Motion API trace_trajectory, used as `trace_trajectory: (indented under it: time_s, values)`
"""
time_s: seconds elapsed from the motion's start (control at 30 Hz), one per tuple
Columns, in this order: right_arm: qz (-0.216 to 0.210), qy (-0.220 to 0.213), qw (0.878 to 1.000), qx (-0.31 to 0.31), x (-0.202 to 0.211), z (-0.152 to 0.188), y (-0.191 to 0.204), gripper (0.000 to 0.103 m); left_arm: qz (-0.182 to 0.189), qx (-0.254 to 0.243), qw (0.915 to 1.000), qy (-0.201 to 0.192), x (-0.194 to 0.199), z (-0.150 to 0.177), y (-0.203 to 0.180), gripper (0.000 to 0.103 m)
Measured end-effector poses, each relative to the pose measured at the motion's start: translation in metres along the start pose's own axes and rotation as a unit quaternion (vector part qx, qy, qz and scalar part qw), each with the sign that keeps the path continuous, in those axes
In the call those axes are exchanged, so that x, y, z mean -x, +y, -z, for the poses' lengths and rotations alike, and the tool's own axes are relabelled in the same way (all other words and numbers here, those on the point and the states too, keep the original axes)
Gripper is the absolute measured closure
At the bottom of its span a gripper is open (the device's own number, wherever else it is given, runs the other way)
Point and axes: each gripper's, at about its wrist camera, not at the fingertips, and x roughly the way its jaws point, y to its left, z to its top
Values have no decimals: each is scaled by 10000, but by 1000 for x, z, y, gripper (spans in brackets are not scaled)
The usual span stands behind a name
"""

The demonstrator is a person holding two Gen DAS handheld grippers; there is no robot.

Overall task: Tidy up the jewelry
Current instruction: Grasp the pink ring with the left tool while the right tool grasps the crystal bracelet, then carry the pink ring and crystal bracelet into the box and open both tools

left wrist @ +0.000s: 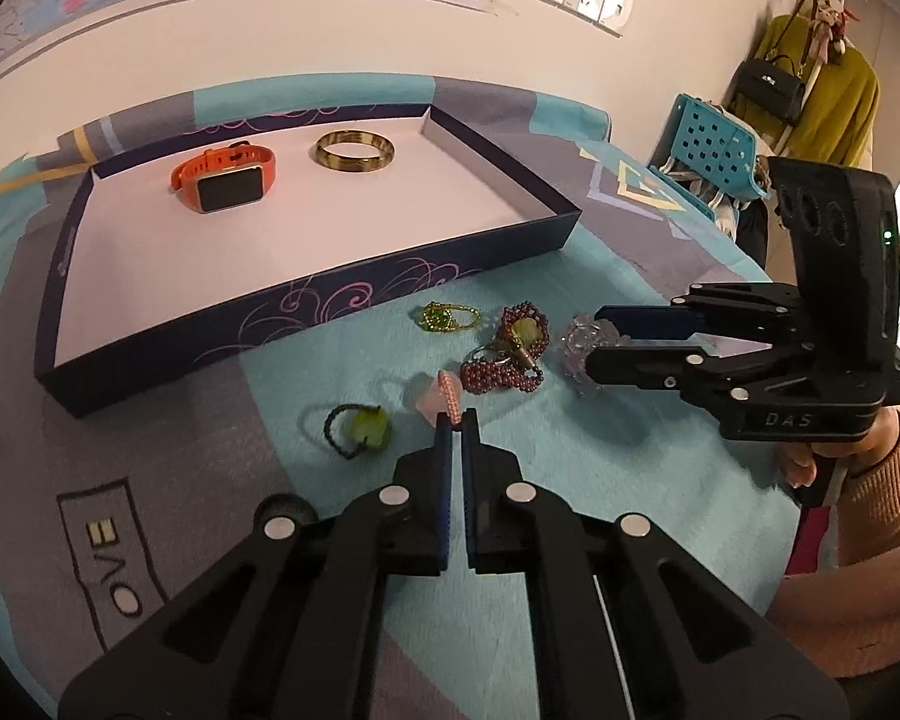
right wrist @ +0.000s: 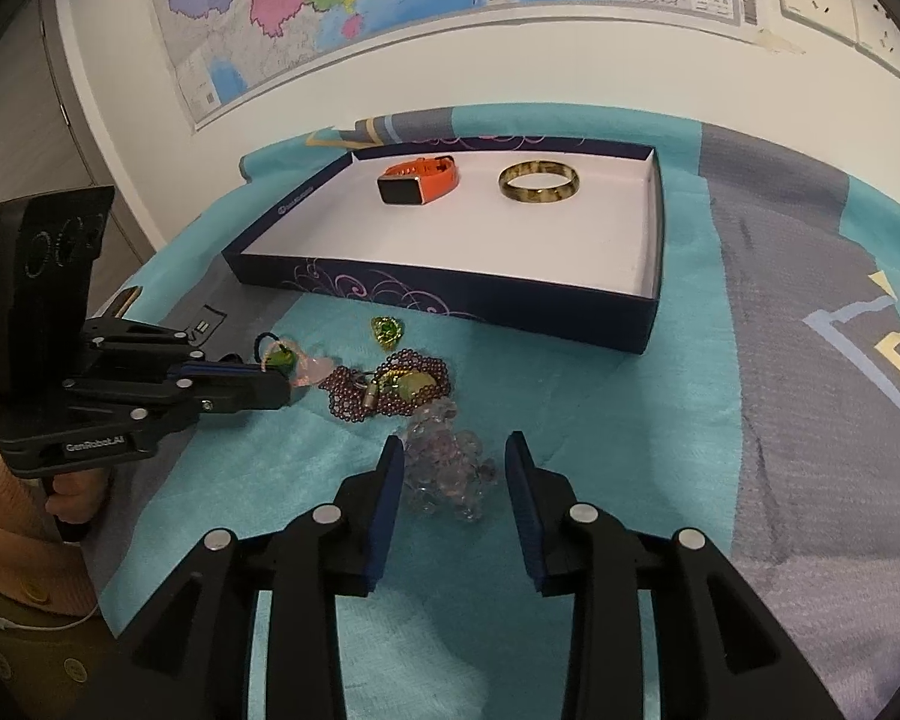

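Observation:
My left gripper (left wrist: 457,420) is shut on the pink cord of a pink stone pendant (left wrist: 432,393) that lies on the teal cloth. In the right wrist view the left gripper (right wrist: 285,383) comes in from the left, with the pendant (right wrist: 315,372) at its tip. My right gripper (right wrist: 453,447) stands open around a clear crystal bracelet (right wrist: 450,471); the bracelet lies between the pads, close to the left one. A dark box lid (left wrist: 306,306) holds an orange watch (left wrist: 225,180) and a gold bangle (left wrist: 354,150).
Loose on the cloth lie a green-and-gold ring (left wrist: 450,317), a maroon bead string (left wrist: 507,369) with a yellow-green stone, and a green stone on a dark cord (left wrist: 360,429). A blue chair (left wrist: 714,150) and hanging clothes stand beyond the right edge. A wall map hangs behind.

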Motion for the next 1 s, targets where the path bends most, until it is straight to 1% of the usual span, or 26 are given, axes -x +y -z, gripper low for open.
trace_trajectory:
  time_s: [0.07,0.1,0.2,0.37,0.6,0.67,1.0]
  values:
    - [-9,0,10000,37,0,0,2,78,-7,33,10000,-25,3,1,1,99]
    - [1,-7,10000,67,0,0,4,86,-25,51,10000,-39,4,2,1,99]
    - [44,-32,10000,75,1,0,4,89,-22,78,9999,-89,9,3,2,99]
    - [14,-100,9999,27,5,0,5,90,-28,80,9998,-201,20,2,2,99]
    - [-31,-366,9993,-39,22,-8,5,90,-87,103,9992,-371,34,-2,5,99]
    - [-67,-459,9989,-26,28,-13,5,90,-137,96,9989,-439,39,-5,6,99]
    - [63,-803,9966,172,42,-43,7,90,-328,42,9970,-694,54,-23,12,99]
